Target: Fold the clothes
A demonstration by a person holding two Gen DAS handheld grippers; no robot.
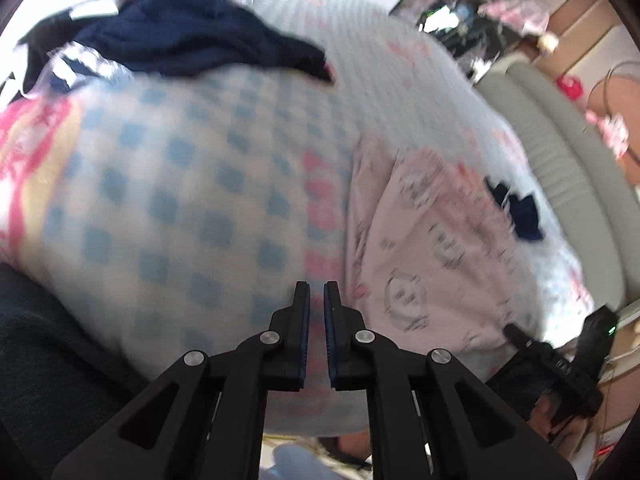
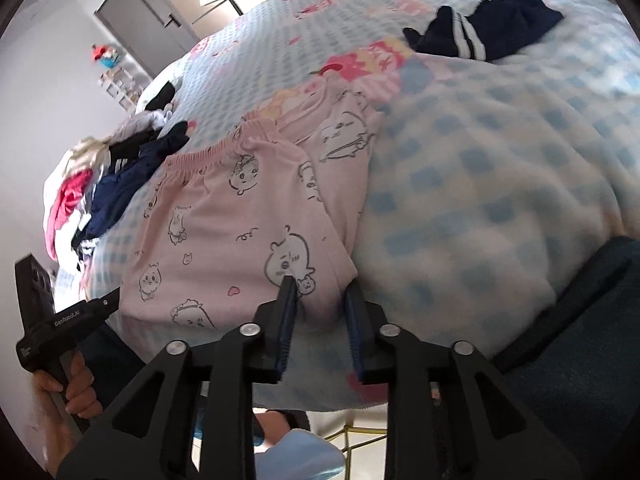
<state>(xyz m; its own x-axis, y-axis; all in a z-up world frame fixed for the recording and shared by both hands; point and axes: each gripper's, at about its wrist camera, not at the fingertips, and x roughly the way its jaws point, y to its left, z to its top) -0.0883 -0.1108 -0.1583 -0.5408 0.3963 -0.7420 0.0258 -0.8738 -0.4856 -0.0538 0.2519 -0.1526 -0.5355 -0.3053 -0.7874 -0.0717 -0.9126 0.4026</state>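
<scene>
The right gripper (image 2: pixel 319 294) has its jaws apart astride the near corner of the pink printed shorts (image 2: pixel 224 216), which lie flat at the bed's near edge on the blue-checked blanket (image 2: pixel 480 184). The left gripper (image 1: pixel 316 292), jaws nearly together and holding nothing, hovers over bare blanket beside them. A heap of clothes (image 2: pixel 100 184) (navy, pink, white) crowds the shorts' waistband side, with a navy striped garment (image 2: pixel 492 32) well apart.

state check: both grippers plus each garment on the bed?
left gripper: nearly shut, narrow gap, holding nothing, above the blanket.
right gripper: open, fingers straddling the hem of the pink pants.
pink pants: lying flat on the bed, partly folded.
navy striped garment: crumpled, unfolded.
clothes pile: heaped, unfolded.
checked blanket: spread over the bed.
</scene>
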